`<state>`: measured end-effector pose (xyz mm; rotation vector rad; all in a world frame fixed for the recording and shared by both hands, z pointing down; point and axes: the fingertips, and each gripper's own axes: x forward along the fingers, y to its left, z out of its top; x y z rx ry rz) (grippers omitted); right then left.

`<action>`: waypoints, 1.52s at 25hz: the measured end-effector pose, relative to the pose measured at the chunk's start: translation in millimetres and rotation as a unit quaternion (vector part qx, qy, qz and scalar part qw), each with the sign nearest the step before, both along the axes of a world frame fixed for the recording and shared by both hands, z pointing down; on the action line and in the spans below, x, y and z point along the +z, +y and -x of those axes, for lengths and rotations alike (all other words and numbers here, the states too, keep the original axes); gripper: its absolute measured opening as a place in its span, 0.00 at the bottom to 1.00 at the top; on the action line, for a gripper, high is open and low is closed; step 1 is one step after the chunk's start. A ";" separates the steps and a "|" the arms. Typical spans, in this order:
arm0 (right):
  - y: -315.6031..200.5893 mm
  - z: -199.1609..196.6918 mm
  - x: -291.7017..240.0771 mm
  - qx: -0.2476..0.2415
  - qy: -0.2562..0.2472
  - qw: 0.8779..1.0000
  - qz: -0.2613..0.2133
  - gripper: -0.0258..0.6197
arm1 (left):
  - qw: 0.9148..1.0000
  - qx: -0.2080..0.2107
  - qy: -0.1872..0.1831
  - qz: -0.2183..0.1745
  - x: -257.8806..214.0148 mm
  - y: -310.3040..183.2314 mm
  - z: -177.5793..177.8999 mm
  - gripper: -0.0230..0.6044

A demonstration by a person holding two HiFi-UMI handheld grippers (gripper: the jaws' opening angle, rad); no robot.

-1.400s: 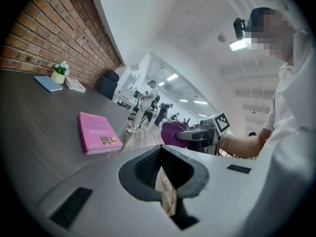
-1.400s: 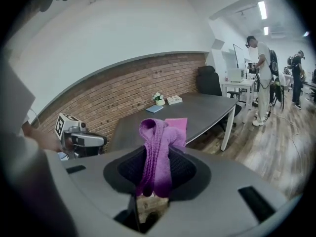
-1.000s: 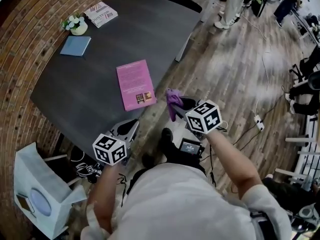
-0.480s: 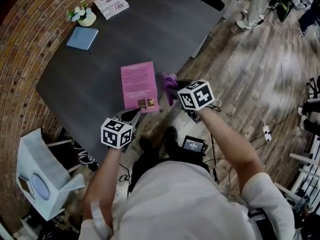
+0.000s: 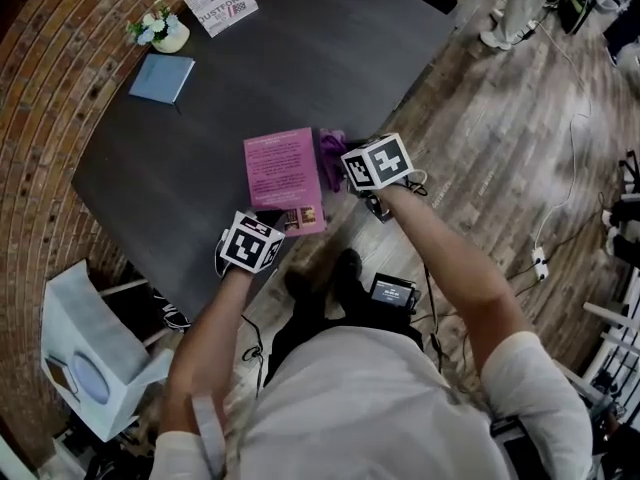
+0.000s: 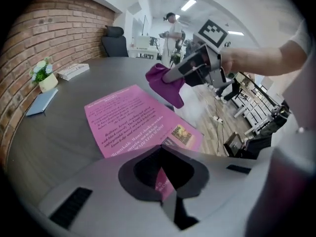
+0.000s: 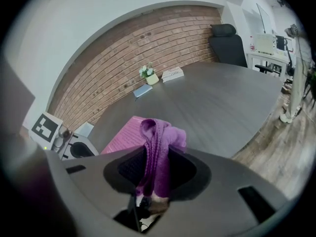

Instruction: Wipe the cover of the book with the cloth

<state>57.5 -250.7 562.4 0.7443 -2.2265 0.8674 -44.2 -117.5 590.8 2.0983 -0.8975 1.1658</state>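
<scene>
Dark grey surface [image 5: 300, 58] running along a brick wall [image 7: 148, 43], wooden floor off to the side, and both tools are in at the near edge. The left hand-held gripper [image 6: 160, 149] has its jaws pinched together on the near end of the pink book [image 6: 128, 117], a sliver of pink showing right between them, and the rest of the cover lies flat on the surface stretching away ahead of it. Over to that gripper's right and a little ahead, the right hand-held gripper [image 7: 155, 152] is clamped on the purple cloth [image 7: 158, 132], which bunches up out past its tips. The cloth hangs by the book's far right corner; whether it touches the cover is hard to call. Well ahead of both grippers and to their left, by the wall, sit a blue notebook [image 5: 161, 78], a flower pot [image 5: 160, 33] and a magazine [image 5: 225, 3].
</scene>
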 end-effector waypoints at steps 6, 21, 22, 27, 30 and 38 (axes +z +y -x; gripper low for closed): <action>-22.9 11.6 7.3 -0.011 0.013 1.000 0.001 0.23 | 0.998 0.021 -0.029 0.057 10.5 0.1 0.9 0.05; -54.4 34.6 26.3 -0.012 0.009 0.999 0.030 0.23 | 0.992 0.064 -0.074 0.078 11.4 0.8 -1.4 0.05; -53.0 34.4 26.3 -0.013 0.007 0.999 0.030 0.23 | 0.992 0.062 -0.072 0.078 10.7 1.3 -1.7 0.05; -46.9 34.5 25.8 -0.020 0.001 0.999 0.032 0.23 | 0.992 0.069 -0.070 0.084 10.2 1.9 -2.0 0.05; -42.6 34.9 26.1 -0.023 0.002 0.999 0.030 0.23 | 0.991 0.075 -0.073 0.085 11.4 3.0 -1.6 0.05; -23.7 32.7 27.0 -0.032 0.007 0.999 0.032 0.23 | 0.990 0.080 -0.080 0.080 13.3 4.8 -1.2 0.05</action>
